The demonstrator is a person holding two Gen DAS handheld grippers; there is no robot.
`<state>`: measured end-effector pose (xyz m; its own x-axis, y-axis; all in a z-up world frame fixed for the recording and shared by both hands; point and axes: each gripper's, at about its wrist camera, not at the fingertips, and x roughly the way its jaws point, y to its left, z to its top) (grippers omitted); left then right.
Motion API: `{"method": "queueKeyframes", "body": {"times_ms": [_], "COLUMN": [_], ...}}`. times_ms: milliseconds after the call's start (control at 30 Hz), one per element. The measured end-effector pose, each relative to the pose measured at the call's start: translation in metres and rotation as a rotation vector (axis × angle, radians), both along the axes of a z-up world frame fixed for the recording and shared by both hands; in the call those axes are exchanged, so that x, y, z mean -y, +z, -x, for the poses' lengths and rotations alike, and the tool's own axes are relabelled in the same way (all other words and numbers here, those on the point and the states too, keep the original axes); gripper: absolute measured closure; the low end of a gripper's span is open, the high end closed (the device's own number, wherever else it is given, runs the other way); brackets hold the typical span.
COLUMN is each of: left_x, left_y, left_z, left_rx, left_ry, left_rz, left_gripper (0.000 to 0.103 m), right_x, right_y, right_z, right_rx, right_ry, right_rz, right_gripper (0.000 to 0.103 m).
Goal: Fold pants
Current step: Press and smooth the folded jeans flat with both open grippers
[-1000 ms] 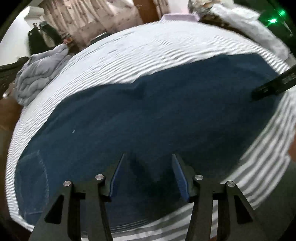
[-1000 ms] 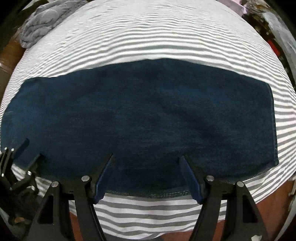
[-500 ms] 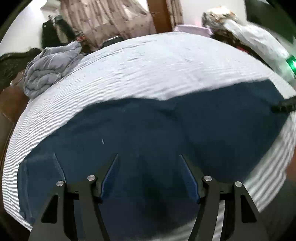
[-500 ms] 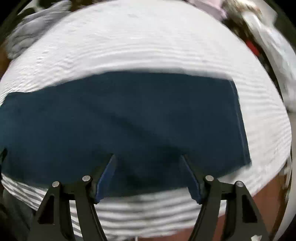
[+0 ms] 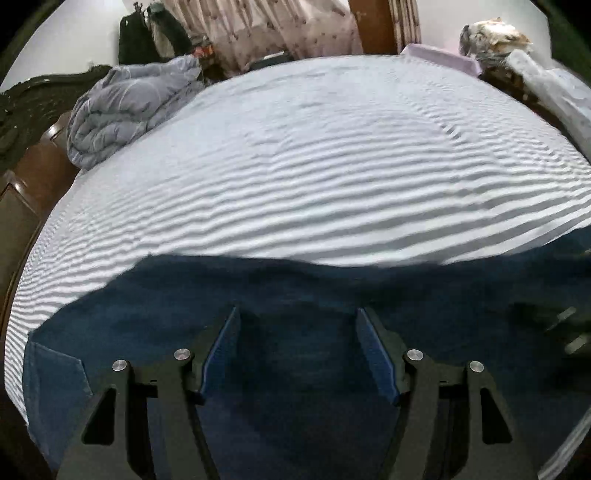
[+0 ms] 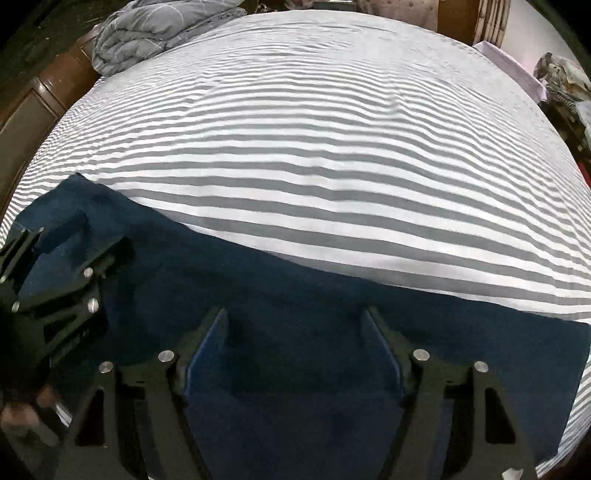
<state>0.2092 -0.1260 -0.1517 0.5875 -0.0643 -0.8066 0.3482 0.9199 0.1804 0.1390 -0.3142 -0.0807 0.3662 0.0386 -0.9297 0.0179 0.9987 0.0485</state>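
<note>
Dark blue pants lie flat across the near part of a bed with a grey-and-white striped sheet. A back pocket shows at the left end. My left gripper is open, low over the pants. My right gripper is open too, low over the pants nearer their right end. The left gripper also shows at the left of the right wrist view. The right gripper shows blurred at the right edge of the left wrist view.
A bundled grey quilt lies at the bed's far left corner, also in the right wrist view. A dark wooden bed frame runs along the left. Clutter and a lilac item sit at the far right. Curtains hang behind.
Both grippers have tilted up and dropped lower toward the pants' near edge, so the pants now fill only the lower part of each view. Both stay open.
</note>
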Motion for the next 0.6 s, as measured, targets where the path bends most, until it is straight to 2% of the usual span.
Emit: {"method": "queueKeyframes", "body": {"times_ms": [67,100,133,167,267,367,467,500,533,600], "left_x": [-0.014,-0.021,-0.024,-0.031,-0.049,-0.068,-0.091,-0.097,-0.104,-0.114], "left_y": [-0.005,-0.006,-0.006,-0.007,-0.006,-0.004,0.000,0.001,0.003,0.005], "left_z": [-0.004,-0.003,-0.003,-0.001,-0.002,-0.003,-0.004,-0.005,-0.006,-0.006], "left_rx": [-0.005,0.006,0.017,0.033,0.036,0.038,0.052,0.052,0.056,0.067], "left_ry": [0.005,0.005,0.003,0.002,0.016,0.041,0.091,0.103,0.110,0.120], "left_rz": [0.027,0.023,0.007,-0.013,-0.014,-0.024,-0.041,-0.038,-0.035,-0.049], "left_gripper": [0.036,0.036,0.035,0.035,0.035,0.035,0.035,0.035,0.035,0.031], "right_x": [0.028,0.046,0.066,0.082,0.129,0.142,0.140,0.133,0.125,0.109], "right_y": [0.000,0.001,0.001,0.004,0.006,0.006,0.004,0.003,0.001,-0.006], "right_z": [0.012,0.019,0.027,0.032,0.050,0.061,0.065,0.064,0.061,0.055], "right_rx": [0.008,0.008,0.010,0.012,0.004,-0.003,-0.024,-0.030,-0.041,-0.091], "right_ry": [-0.022,-0.041,-0.065,-0.089,-0.163,-0.150,-0.128,-0.099,-0.074,-0.036], "right_rz": [-0.037,-0.069,-0.117,-0.148,-0.181,-0.115,-0.097,-0.074,-0.051,-0.010], "right_gripper": [0.042,0.050,0.063,0.068,0.069,0.067,0.054,0.044,0.028,0.006]}}
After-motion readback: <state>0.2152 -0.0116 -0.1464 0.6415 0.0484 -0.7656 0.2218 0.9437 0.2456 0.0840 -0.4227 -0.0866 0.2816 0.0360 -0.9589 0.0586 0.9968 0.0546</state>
